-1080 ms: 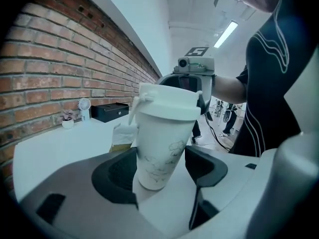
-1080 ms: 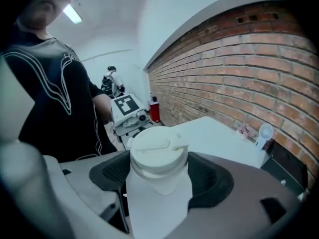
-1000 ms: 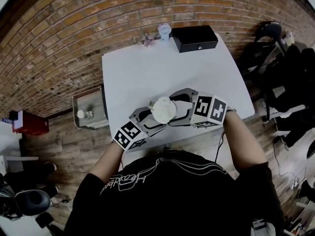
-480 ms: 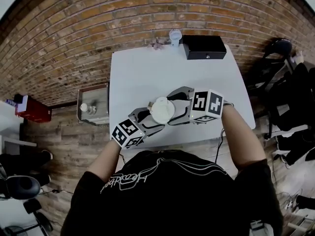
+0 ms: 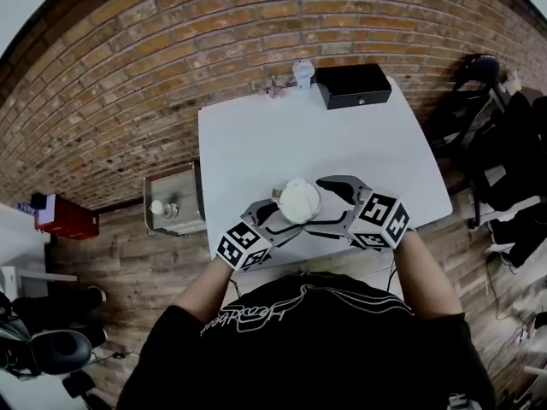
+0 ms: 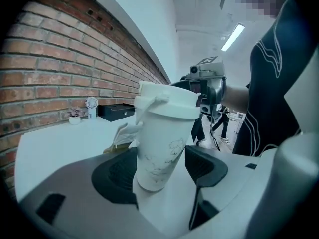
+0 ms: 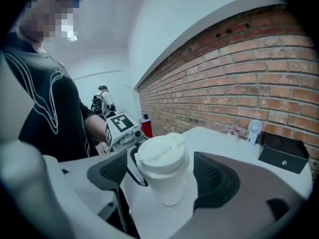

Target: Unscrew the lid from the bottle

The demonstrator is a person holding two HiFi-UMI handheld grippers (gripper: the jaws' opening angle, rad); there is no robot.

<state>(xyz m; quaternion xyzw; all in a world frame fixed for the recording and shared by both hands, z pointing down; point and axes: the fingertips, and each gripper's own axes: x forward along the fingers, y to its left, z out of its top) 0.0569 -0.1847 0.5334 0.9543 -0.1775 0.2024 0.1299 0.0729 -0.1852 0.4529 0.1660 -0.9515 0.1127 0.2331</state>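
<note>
Bottle [image 6: 158,148] stands near the front edge of the worktop [image 5: 256,135], its lid [image 7: 160,156] still seated, so nothing of its contents shows. The left hand-held gripper [image 6: 160,171] pinches the lower body; the right hand-held gripper [image 7: 163,176] has just been opening and brackets the lid with gaps on both sides. On that tapered wall (a poor surface for clamping) the bottle could spin with the lid at the next twist, or tip toward the edge. The black box [image 5: 353,86] at the back is closed.
</note>
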